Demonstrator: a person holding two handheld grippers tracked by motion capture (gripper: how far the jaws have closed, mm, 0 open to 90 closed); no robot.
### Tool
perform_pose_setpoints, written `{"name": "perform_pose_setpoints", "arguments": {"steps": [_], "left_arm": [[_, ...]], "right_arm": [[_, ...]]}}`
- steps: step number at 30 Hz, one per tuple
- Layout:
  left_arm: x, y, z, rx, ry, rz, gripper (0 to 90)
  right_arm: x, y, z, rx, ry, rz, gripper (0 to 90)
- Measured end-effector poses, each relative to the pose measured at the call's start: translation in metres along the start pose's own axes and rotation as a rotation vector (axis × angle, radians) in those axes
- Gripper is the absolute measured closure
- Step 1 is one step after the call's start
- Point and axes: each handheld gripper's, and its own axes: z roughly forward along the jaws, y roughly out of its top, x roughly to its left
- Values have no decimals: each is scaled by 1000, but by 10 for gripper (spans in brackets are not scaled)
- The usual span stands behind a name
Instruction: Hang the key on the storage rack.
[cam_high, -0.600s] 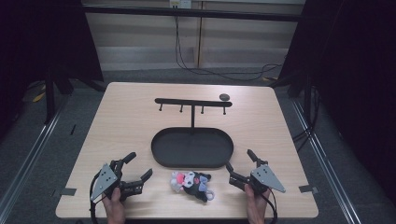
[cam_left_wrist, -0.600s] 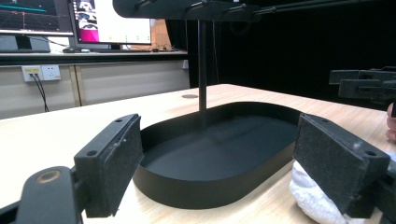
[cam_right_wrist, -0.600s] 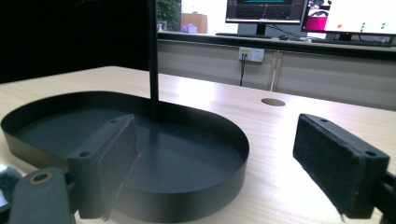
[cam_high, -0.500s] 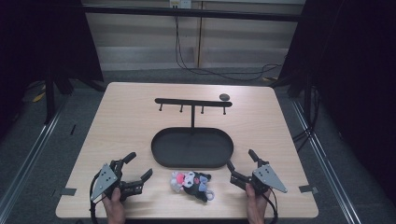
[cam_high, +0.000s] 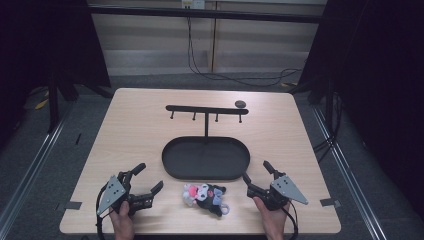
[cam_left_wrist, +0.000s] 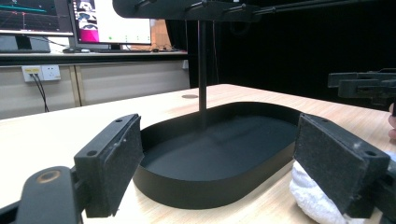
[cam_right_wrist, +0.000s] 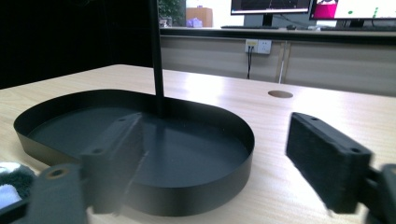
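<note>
A black oval tray (cam_high: 170, 169) sits mid-table, and a post rises from it to a hook bar (cam_high: 206, 109). A small pile of plush toys (cam_high: 205, 195), pink, white and dark, lies just in front of the tray. My left gripper (cam_high: 150, 176) is open, left of the pile, on the table near the front edge. In the left gripper view its jaws (cam_left_wrist: 229, 163) frame the tray (cam_left_wrist: 201, 186), with a white plush (cam_left_wrist: 308, 198) by the right jaw. My right gripper (cam_high: 256, 171) is open, right of the pile. In the right gripper view it (cam_right_wrist: 219, 158) faces the tray (cam_right_wrist: 210, 179).
A round hole (cam_high: 240, 104) is in the tabletop behind the hook bar. Bare wood lies on both sides of the tray and behind it. Dark curtains and floor rails surround the table. The right gripper (cam_left_wrist: 364, 86) shows far off in the left gripper view.
The right gripper has shifted very slightly and its view is blurred. The left gripper, the plush pile and the tray stay where they were.
</note>
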Motion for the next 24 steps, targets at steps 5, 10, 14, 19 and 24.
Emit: {"name": "perform_pose_setpoints", "arguments": {"steps": [5,10,14,19,24], "left_arm": [[0,0,0,1,0,-3,153],[0,0,0,2,-1,-1,153],[0,0,0,2,0,-2,153],[0,0,0,-1,10,-4,153],[0,0,0,-1,7,-3,153]], "right_arm": [[4,2,5,61,27,-14,291],[5,3,5,99,76,3,420],[8,7,3,118,124,-10,409],[12,12,3,157,161,-7,420],[19,23,7,204,258,-15,474]]}}
